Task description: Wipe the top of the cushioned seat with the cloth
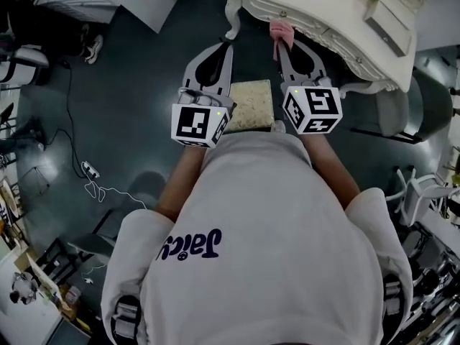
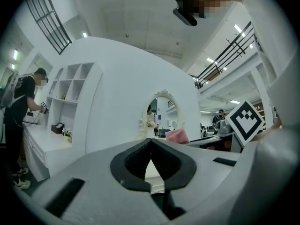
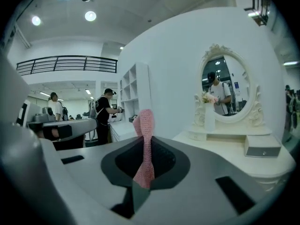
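Fingers (image 3: 166,162) of my right gripper (image 3: 146,144) are clamped on a narrow fold of the pink cloth (image 3: 144,125), which stands up out of them. Those of my left gripper (image 2: 150,144) are pressed together with nothing between. In the head view the cloth is clear of the cushioned seat (image 1: 251,106), past its far edge and close to the carved leg (image 1: 231,16) of the white dressing table (image 1: 323,13).

What worries me most is the grip. Only a thin pinch holds the cloth, so dragging it across the fabric could pull it free or bunch it up. So little cloth shows beyond the tips that, if I come down too steeply, bare fingers would rub the cushion instead. The table's leg and edge are near, and a wide stroke could knock them. The seat may also slide on the smooth floor under a sideways push; my idle left gripper could steady it.

The seat top is a pale, speckled beige square, its near part hidden behind the marker cubes (image 1: 198,123) and my chest. It stands on a dark grey, glossy floor (image 1: 129,85) with a loose cable (image 1: 93,185) off to my left. On the worktop (image 3: 220,142) are an oval mirror (image 3: 225,90), a vase of flowers (image 3: 209,114) and a small drawer box (image 3: 262,146). White shelves (image 2: 70,86) line the curved wall, and people stand at a counter further off.
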The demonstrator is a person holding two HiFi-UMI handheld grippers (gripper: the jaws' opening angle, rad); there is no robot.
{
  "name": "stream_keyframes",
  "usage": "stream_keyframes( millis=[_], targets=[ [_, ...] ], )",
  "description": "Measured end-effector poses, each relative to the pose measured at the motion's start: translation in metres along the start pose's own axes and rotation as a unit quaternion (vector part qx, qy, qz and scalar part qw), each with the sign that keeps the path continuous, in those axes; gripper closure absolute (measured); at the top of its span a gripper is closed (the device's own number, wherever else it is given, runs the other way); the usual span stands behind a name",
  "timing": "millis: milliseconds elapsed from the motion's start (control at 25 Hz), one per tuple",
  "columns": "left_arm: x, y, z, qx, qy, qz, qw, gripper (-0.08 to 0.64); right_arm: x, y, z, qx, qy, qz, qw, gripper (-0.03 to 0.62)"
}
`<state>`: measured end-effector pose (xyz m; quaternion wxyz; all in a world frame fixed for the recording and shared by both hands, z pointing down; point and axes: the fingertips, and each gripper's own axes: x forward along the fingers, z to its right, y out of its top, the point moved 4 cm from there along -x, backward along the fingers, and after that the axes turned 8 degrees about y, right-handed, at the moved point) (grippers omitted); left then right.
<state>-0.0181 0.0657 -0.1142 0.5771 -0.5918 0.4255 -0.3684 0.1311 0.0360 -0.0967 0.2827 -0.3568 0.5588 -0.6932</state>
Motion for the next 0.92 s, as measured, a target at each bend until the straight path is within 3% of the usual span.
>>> stream_keyframes(
  millis=[600,920],
  targets=[
    [0.013,0.012,-0.01,0.005,0.032,0.018,0.9993,0.549,0.009,0.026,0.003,-0.024,-0.006,0.035,0.999,0.568],
    [-0.001,0.0,-0.004,-0.014,0.028,-0.023,0.9992,0.549,0.006,0.019,-0.005,-0.024,0.021,0.013,0.999,0.568]
  ],
)
